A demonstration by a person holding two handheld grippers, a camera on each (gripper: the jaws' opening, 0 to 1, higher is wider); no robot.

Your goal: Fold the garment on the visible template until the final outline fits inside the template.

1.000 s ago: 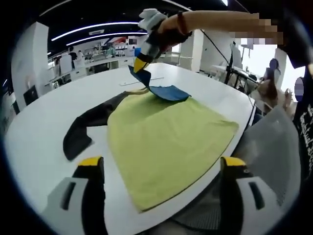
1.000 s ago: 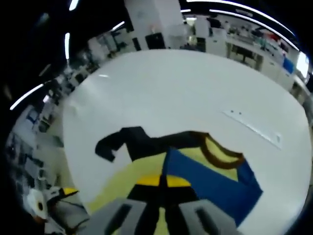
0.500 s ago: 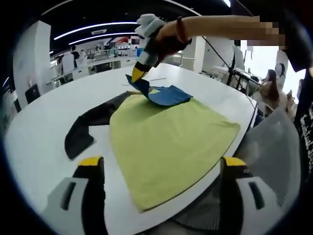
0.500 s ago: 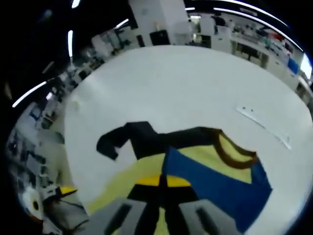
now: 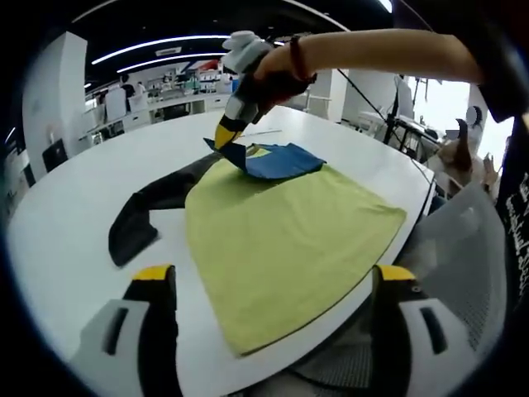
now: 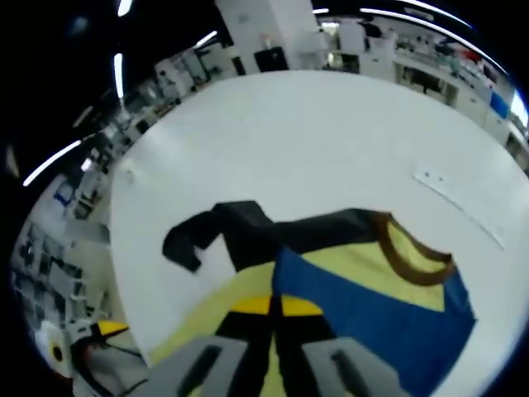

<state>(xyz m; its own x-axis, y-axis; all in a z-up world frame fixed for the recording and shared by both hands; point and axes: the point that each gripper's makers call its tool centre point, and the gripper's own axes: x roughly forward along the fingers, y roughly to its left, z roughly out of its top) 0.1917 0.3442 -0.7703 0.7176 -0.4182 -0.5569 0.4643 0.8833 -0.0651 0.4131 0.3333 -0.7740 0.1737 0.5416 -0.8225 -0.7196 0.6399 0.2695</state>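
- Left gripper view: a yellow-green short-sleeved garment [image 5: 285, 236] lies spread flat on a white oval table [image 5: 74, 198], its lower hem reaching the table edge nearest the camera.
- One black sleeve [image 5: 145, 217] stretches out from the shirt across the bare tabletop to the left of the view.
- At the far end of the shirt, the blue sleeve [image 5: 273, 159] is lifted and folded inward over the yellow-green body.
- The right gripper [image 5: 225, 136], held in a person's hand [image 5: 277, 66], comes down from above with its yellow-tipped jaws pinched together on the edge of that blue sleeve.
- The left gripper [image 5: 273, 285] hovers over the near hem with its two yellow-tipped jaws spread wide, gripping nothing.
- Right gripper view: the same blue sleeve [image 6: 372, 318] runs out from between the closed jaws of the right gripper [image 6: 269, 306] and lies over the yellow-green cloth.
- A brown-trimmed neckline [image 6: 413, 260] curves just beyond the blue fabric, and the black sleeve [image 6: 219, 231] lies flat on the white table [image 6: 314, 141] further out.
- A pale strip [image 6: 459, 203] rests on the table, well apart from the shirt.
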